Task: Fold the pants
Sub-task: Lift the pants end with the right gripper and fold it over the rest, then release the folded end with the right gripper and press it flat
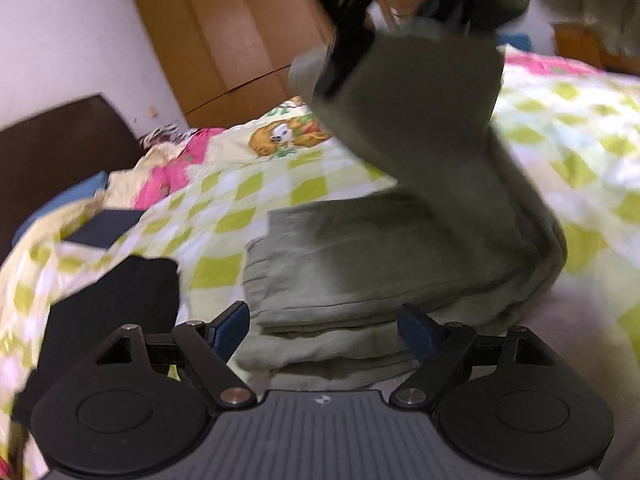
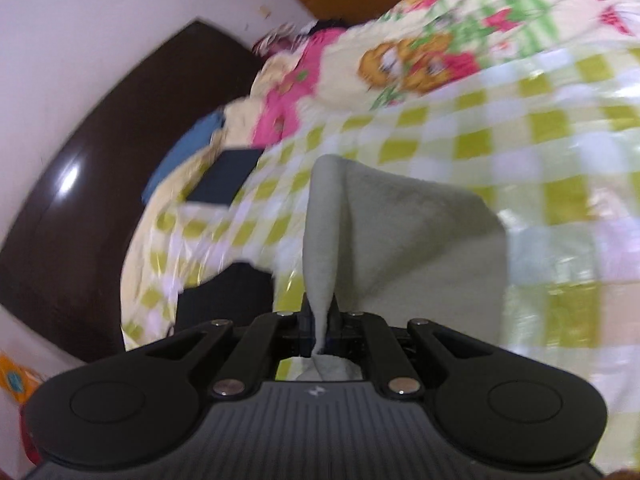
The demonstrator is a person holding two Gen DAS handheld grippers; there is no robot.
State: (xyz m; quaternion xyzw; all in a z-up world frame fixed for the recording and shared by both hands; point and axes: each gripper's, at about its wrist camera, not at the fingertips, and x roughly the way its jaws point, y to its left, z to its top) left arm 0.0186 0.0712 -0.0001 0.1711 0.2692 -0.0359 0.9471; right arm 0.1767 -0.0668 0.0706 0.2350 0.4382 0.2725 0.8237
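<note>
between right gripper (image 2: 321, 322) jaws, pants (image 2: 404, 240)

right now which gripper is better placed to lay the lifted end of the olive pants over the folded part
Right gripper: shut on the olive-green cloth pants, lifted end. Left gripper is open, empty.

Counting now: one pair of pants (image 1: 360, 264) lying centre. Two grippers (image 1: 324, 330) showing, the second at 12 o'clock. One bedspread (image 1: 224, 200) spreading underneath. One headboard (image 1: 52, 152) sitting at 9 o'clock.

Black garment (image 1: 116, 300) beside pants (image 1: 360, 272)
</note>
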